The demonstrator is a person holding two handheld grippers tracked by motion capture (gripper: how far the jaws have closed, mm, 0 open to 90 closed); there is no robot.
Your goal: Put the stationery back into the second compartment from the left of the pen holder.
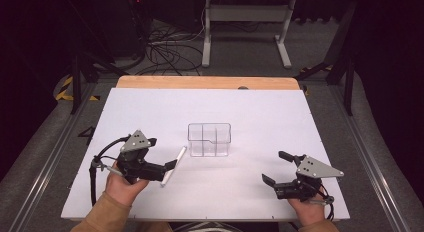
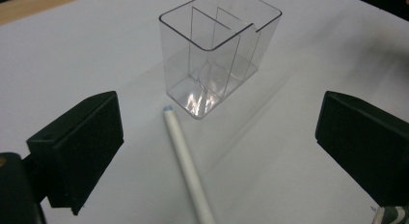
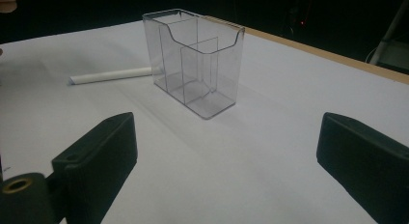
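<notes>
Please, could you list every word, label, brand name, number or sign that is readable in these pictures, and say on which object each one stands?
There is no readable text.
White pen: plain barrel, no print visible.
Clear organizer: transparent walls, no label.
White table sheet: blank.
Left gripper and right gripper: grey plates carry dots, no letters.

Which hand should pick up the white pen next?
Left. The left tool is open right at the white pen, which lies between its jaws. The right tool sits across the table.
</notes>
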